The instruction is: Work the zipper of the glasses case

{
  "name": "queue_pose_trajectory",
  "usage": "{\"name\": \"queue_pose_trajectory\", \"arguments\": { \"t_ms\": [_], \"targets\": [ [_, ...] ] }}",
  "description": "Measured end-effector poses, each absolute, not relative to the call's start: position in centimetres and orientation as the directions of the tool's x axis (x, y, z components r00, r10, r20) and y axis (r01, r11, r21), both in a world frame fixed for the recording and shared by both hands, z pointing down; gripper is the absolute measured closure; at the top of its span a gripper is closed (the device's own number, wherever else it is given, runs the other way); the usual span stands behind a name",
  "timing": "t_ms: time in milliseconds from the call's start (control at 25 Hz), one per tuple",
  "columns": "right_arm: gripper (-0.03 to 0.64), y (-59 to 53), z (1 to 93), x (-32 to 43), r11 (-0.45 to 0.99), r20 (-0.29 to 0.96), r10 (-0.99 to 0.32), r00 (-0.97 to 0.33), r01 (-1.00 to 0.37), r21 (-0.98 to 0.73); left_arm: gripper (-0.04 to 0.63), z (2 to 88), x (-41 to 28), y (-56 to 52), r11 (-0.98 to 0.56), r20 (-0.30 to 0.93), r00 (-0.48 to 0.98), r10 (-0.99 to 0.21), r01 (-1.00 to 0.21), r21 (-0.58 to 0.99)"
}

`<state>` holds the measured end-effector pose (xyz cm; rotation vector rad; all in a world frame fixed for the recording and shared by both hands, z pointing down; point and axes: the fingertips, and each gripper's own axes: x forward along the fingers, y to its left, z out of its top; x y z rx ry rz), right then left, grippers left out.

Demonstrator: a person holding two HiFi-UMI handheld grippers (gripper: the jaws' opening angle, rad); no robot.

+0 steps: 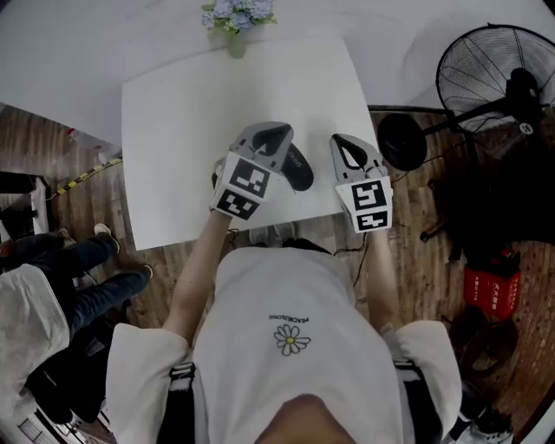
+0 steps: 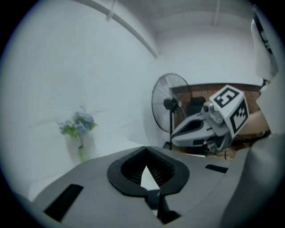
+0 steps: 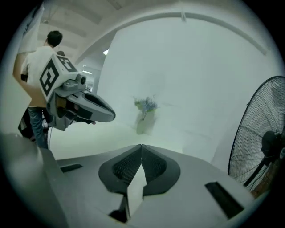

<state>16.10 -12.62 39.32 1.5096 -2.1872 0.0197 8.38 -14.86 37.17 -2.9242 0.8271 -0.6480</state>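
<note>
In the head view a dark glasses case (image 1: 300, 170) lies on the white table (image 1: 173, 113) near its front edge, mostly hidden under my left gripper (image 1: 274, 132). That gripper hovers over the case with its jaws shut and nothing between them (image 2: 146, 149). My right gripper (image 1: 343, 141) is held just right of the case, also shut and empty (image 3: 141, 146). Each gripper shows in the other's view: the right gripper (image 2: 208, 125) and the left gripper (image 3: 76, 105). Neither gripper view shows the case or its zipper.
A small vase of blue flowers (image 1: 235, 21) stands at the table's far edge. A black standing fan (image 1: 497, 71) is on the floor to the right, with dark bags and a red box (image 1: 490, 287) nearby. A person's legs (image 1: 80, 270) are at the left.
</note>
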Motion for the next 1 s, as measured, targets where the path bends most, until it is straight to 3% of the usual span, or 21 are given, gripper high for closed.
{"name": "queue_pose_trajectory", "arguments": {
  "t_ms": [200,320,560,1000],
  "targets": [
    [0.609,-15.6,30.0,14.3,0.301,0.096,-0.953,-0.286,-0.919,0.253,0.580,25.7,2.7,-17.0,-0.657,-0.024,0.660,-0.751,-0.750,-0.081],
    [0.609,-15.6,26.5,12.2,0.298,-0.006,-0.952,-0.307,-0.927,0.227,0.580,23.3,-0.4,-17.0,-0.534,-0.171,0.528,-0.832,-0.845,-0.009],
    [0.609,-15.5,24.0,8.7,0.353,-0.088,-0.923,-0.376,-0.913,0.203,0.580,22.6,-3.8,-16.7,-0.406,-0.200,0.398,-0.895,-0.914,0.002],
    [0.609,-15.4,24.5,7.7,0.384,-0.075,-0.913,-0.401,-0.908,0.167,0.580,20.9,-4.4,-15.7,-0.370,-0.227,0.380,-0.897,-0.925,-0.088]
  ]
}}
